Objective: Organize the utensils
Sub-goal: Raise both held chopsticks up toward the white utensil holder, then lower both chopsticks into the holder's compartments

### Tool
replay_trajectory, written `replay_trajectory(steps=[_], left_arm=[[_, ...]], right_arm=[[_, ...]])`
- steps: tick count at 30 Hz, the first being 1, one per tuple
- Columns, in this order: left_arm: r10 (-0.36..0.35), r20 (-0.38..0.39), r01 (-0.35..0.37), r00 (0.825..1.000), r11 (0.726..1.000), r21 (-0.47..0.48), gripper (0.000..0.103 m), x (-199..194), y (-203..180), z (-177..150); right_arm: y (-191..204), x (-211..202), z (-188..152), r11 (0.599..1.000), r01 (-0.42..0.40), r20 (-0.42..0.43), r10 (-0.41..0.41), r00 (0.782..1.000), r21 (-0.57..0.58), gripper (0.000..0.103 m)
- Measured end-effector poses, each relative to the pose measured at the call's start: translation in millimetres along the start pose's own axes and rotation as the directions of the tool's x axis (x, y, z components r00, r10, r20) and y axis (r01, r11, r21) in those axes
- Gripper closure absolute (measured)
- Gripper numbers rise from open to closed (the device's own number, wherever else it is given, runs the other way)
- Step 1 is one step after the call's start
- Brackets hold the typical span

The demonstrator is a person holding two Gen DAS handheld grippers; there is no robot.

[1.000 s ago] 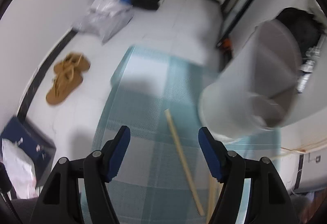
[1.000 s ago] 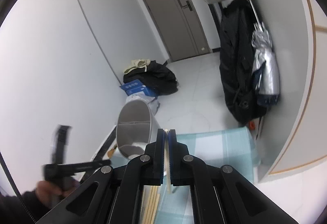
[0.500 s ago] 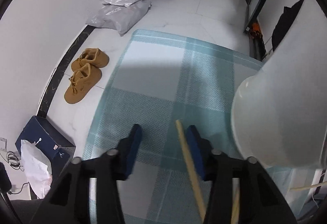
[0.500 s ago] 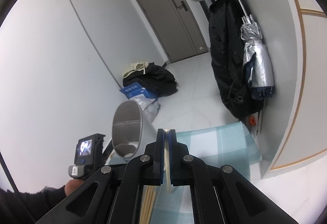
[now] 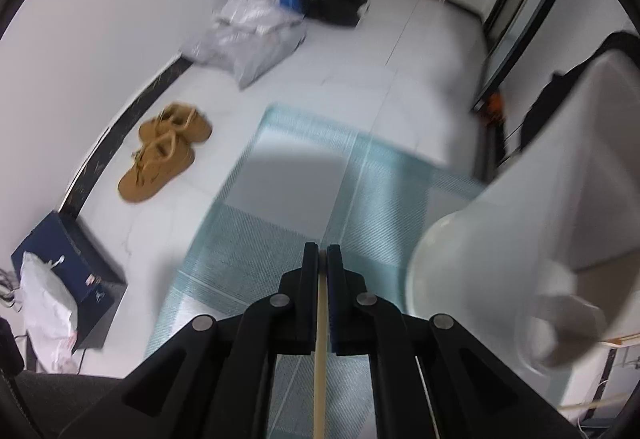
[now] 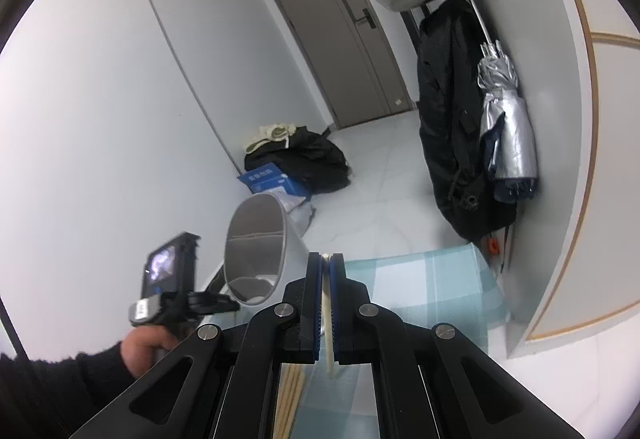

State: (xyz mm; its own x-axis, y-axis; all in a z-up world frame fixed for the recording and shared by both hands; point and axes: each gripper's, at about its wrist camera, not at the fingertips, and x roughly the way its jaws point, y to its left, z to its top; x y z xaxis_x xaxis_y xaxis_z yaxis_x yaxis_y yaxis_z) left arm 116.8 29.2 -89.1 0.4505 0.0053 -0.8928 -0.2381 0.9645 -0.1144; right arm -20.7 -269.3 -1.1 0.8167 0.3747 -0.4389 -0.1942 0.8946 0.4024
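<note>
My left gripper (image 5: 323,251) is shut on a thin wooden chopstick (image 5: 320,351), which runs back between its blue pads above the teal checked mat (image 5: 280,231). A white utensil holder (image 5: 500,239) looms tilted and blurred at the right. In the right wrist view my right gripper (image 6: 326,259) is shut on a cream strip that looks like the wall of that holder (image 6: 256,247), whose open mouth faces left. A hand (image 6: 148,351) holds the left gripper's body beside it. More wooden chopsticks (image 6: 290,387) lie on the mat below.
Tan shoes (image 5: 160,155), a dark blue box (image 5: 68,259) and grey plastic bags (image 5: 248,35) lie on the tiled floor along the left wall. A black coat (image 6: 452,119) and a folded umbrella (image 6: 504,135) hang at the right, near a grey door (image 6: 340,39).
The left gripper's jaws have closed from wide open onto the chopstick and lifted it off the mat. The right gripper has stayed shut, with the holder tilted a little further.
</note>
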Motion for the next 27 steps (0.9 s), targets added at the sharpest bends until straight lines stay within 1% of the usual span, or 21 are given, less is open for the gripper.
replay_trajectory(steps=[1, 2, 3, 4, 5, 7, 10, 14, 18, 20, 24, 27], left_arm=[[-0.013, 0.021, 0.013, 1.0, 1.0, 0.004, 0.102, -7, 0, 0], [-0.041, 0.065, 0.04, 0.997, 0.999, 0.013, 0.102, -22, 1, -2], [-0.053, 0.084, 0.051, 0.995, 0.999, 0.018, 0.102, -29, -1, -3], [-0.077, 0.118, 0.074, 0.99, 0.997, 0.032, 0.102, -43, -1, -6], [-0.095, 0.135, 0.09, 0.986, 0.995, 0.039, 0.102, -50, -3, -9], [-0.119, 0.183, 0.11, 0.976, 0.992, 0.059, 0.102, -67, -4, -15], [-0.145, 0.228, 0.125, 0.963, 0.987, 0.101, 0.102, -84, -8, -23], [-0.194, 0.253, 0.156, 0.948, 0.975, 0.16, 0.102, -100, -9, -33], [-0.212, 0.29, 0.151, 0.933, 0.964, 0.218, 0.102, -116, -9, -45], [-0.222, 0.308, 0.156, 0.925, 0.962, 0.225, 0.102, -122, -7, -49], [-0.243, 0.318, 0.175, 0.916, 0.958, 0.228, 0.102, -133, -2, -55], [-0.264, 0.319, 0.189, 0.91, 0.95, 0.249, 0.102, -140, -4, -62]], right_arm=[[1, -1, 0, 1.0, -0.003, 0.005, 0.003, 1.0, -0.003, 0.1], [3, -2, 0, 1.0, -0.005, 0.011, 0.005, 1.0, -0.009, 0.1], [5, -3, 0, 1.0, -0.006, 0.016, 0.006, 1.0, -0.015, 0.1], [9, -4, -1, 1.0, -0.006, 0.022, 0.007, 1.0, -0.025, 0.1], [11, -5, -2, 1.0, -0.006, 0.024, 0.007, 1.0, -0.031, 0.1], [17, -4, -4, 0.999, -0.004, 0.025, 0.005, 1.0, -0.044, 0.1], [27, -2, -10, 0.998, -0.001, 0.014, 0.002, 1.0, -0.065, 0.1], [39, 0, -18, 0.996, 0.004, 0.002, -0.004, 1.0, -0.093, 0.1], [52, 0, -22, 0.992, 0.003, -0.002, -0.003, 1.0, -0.123, 0.1], [56, 0, -25, 0.991, 0.009, 0.0, -0.009, 1.0, -0.131, 0.1], [61, 1, -29, 0.991, 0.017, -0.01, -0.018, 1.0, -0.131, 0.1], [63, 0, -30, 0.992, 0.023, -0.015, -0.025, 1.0, -0.124, 0.1]])
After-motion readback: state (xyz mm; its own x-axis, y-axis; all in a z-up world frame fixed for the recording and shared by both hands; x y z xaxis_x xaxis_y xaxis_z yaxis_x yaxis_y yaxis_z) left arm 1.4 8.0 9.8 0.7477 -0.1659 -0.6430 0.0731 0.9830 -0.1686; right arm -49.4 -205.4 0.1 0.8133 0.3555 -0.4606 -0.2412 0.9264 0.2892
